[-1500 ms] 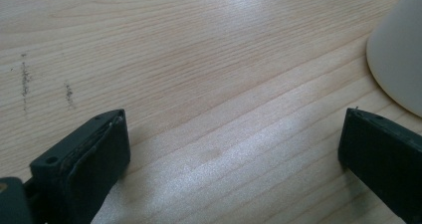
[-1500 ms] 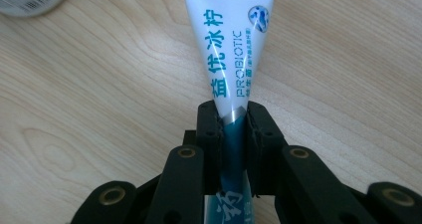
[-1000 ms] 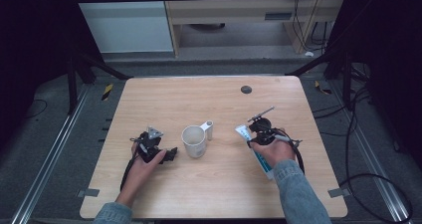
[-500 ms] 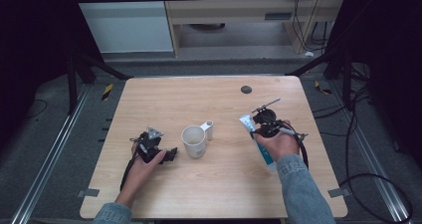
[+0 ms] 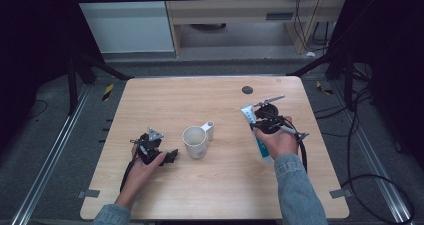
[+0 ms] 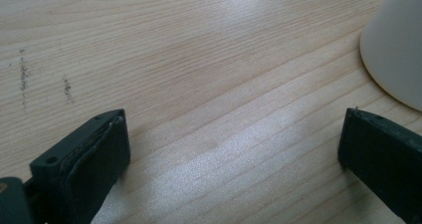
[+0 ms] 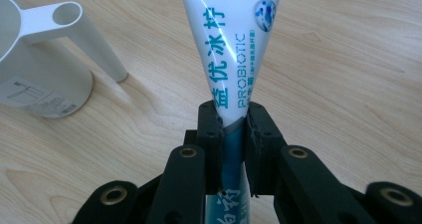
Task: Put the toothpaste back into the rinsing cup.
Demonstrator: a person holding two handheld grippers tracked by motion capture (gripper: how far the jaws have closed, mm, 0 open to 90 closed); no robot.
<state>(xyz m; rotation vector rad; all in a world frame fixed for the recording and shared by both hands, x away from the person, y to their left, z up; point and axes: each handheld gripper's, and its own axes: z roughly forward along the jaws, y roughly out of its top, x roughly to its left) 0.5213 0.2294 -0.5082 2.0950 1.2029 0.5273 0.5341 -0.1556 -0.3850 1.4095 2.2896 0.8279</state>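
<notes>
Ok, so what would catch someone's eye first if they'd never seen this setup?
Probably the white toothpaste tube with teal lettering, pinched between the jaws of the right tool at the table's right. Next, the white cup with its handle, standing mid-table, with the left tool open on the wood beside it.

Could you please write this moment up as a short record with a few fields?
surface: wooden table
held item: toothpaste tube, white with teal print
right gripper: shut on the tube, jaws pinching its narrow part
left gripper: open, jaws wide apart over bare wood, low on the table
cup: white, with a handle, upright at mid-table between the grippers
cup contact: none
</notes>
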